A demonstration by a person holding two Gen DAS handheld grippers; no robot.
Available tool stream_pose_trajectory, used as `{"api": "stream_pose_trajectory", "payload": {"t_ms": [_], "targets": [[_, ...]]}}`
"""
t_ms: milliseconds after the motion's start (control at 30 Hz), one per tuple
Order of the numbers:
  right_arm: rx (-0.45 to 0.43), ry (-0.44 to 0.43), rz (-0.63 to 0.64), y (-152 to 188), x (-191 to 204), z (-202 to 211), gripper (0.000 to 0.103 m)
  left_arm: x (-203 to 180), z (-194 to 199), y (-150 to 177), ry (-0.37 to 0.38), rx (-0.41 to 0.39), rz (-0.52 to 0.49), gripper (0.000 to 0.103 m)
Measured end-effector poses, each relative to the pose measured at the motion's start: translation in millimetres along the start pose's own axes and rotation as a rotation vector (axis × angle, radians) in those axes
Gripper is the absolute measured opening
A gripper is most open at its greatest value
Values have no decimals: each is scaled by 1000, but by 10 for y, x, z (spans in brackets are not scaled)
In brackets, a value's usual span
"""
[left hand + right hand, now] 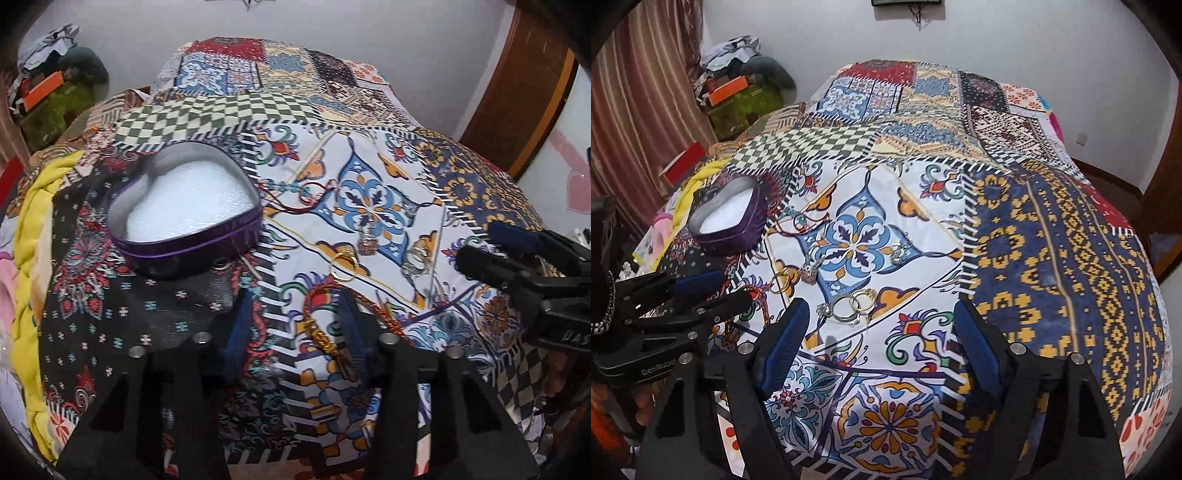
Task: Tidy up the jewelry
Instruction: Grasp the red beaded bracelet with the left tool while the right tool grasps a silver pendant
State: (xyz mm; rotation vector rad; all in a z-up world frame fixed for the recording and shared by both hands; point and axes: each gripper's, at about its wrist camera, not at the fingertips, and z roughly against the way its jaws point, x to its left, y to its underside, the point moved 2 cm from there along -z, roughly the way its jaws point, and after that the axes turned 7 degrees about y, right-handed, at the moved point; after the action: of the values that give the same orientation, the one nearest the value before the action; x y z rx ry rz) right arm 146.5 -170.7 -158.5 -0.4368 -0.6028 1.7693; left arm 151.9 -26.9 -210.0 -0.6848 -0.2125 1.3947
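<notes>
Both wrist views are fisheye, mounted behind their own 2 fingers and looking forward and down at a patterned bedspread (369, 177) from close range. The left wrist view sits low, nearest the heart-shaped tin (184, 210). The right wrist view sits further right, with the tin (727, 218) at its left. Shared area: the white tile panel, the tin, and the far wall. Each view shows the opposite gripper at its edge.

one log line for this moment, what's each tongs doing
left tongs: open over red-gold bracelet | right tongs: open near rings | heart tin: no jewelry inside
</notes>
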Motion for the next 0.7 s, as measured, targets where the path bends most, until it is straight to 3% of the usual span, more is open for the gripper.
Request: {"api": "stream_pose_trajectory", "payload": {"t_ms": [100, 233, 333, 700], "targets": [[13, -14, 5, 7, 30, -31, 70, -39, -37, 10, 7, 8, -18, 33], [42, -59, 3, 20, 88, -85, 58, -67, -68, 15, 45, 14, -22, 10], [72, -86, 9, 35, 143, -148, 48, -66, -64, 24, 76, 13, -11, 7], [138, -126, -8, 53, 215, -262, 34, 28, 50, 27, 65, -37, 7, 4]]}}
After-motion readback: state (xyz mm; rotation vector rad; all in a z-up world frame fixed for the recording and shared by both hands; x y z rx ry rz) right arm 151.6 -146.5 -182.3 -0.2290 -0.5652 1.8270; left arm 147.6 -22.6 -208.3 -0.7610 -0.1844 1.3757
